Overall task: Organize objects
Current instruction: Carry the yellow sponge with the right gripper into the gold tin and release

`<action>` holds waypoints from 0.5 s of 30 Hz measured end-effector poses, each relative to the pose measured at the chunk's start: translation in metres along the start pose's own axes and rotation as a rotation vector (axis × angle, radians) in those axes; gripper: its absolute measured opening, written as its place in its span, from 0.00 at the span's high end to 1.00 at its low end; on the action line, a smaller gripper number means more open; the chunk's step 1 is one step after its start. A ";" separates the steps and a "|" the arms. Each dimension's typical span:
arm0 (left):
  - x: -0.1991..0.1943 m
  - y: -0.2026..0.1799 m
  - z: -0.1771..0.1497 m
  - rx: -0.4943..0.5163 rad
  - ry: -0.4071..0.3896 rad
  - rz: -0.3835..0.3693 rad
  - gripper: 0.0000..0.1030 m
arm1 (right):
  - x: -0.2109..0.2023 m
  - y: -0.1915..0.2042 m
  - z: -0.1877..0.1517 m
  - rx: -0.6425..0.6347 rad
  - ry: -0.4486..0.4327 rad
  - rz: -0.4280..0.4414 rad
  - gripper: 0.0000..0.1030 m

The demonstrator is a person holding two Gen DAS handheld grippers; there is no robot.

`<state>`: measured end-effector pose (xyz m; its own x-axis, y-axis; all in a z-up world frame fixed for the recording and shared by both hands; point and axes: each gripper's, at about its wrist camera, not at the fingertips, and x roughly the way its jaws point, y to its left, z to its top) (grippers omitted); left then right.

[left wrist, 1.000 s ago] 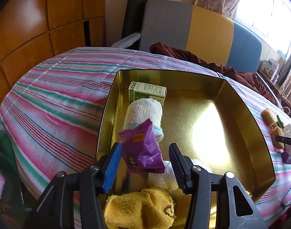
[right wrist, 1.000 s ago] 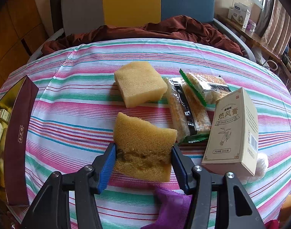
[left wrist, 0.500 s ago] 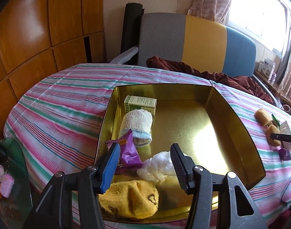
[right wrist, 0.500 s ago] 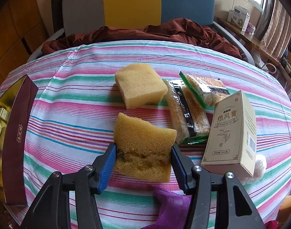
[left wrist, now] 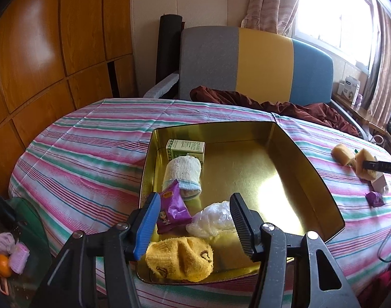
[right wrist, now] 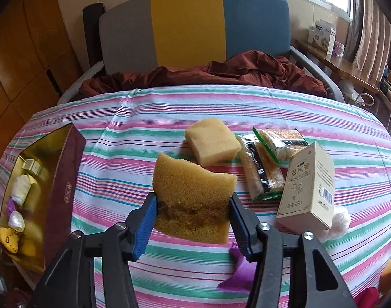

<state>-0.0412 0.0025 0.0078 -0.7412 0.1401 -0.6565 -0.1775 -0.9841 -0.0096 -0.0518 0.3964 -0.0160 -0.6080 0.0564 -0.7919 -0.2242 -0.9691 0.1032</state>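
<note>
My left gripper (left wrist: pixel 194 219) is open and empty above the near end of a gold tin tray (left wrist: pixel 308 174). In the tray lie a purple snack packet (left wrist: pixel 173 210), a white rolled sock (left wrist: pixel 182 172), a green box (left wrist: pixel 186 148), a clear plastic wad (left wrist: pixel 214 218) and a yellow sock (left wrist: pixel 181 258). My right gripper (right wrist: pixel 192 217) is shut on a brown sponge (right wrist: pixel 192 187), held above the striped tablecloth. The tray (right wrist: pixel 64 179) shows at the left of the right wrist view.
On the cloth lie a pale sponge (right wrist: pixel 212 145), cracker packets (right wrist: pixel 262 164), a beige box (right wrist: pixel 309 187), a purple packet (right wrist: pixel 237 273) and a white wad (right wrist: pixel 339 218). A grey, yellow and blue sofa (right wrist: pixel 190 25) with a maroon cloth (right wrist: pixel 221 73) stands behind the table.
My left gripper let go of the purple packet, which now lies in the tray, and pulled back and up. My right gripper lifted the brown sponge off the cloth.
</note>
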 end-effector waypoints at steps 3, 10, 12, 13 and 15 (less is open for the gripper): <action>-0.002 0.001 -0.002 0.010 0.000 -0.002 0.44 | -0.012 0.027 0.005 -0.032 -0.022 0.055 0.47; -0.006 0.010 -0.007 0.011 0.004 -0.003 0.44 | -0.027 0.111 0.013 -0.144 -0.040 0.214 0.47; -0.007 0.012 -0.008 0.014 0.005 -0.002 0.44 | -0.027 0.137 0.012 -0.177 -0.031 0.264 0.47; -0.008 0.014 -0.008 0.013 0.004 -0.003 0.44 | -0.026 0.150 0.012 -0.195 -0.022 0.284 0.46; -0.009 0.017 -0.010 0.012 0.005 -0.003 0.44 | -0.020 0.174 0.010 -0.227 0.001 0.318 0.47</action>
<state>-0.0314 -0.0164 0.0062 -0.7376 0.1424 -0.6601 -0.1875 -0.9823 -0.0025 -0.0861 0.2285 0.0237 -0.6194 -0.2551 -0.7424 0.1491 -0.9668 0.2077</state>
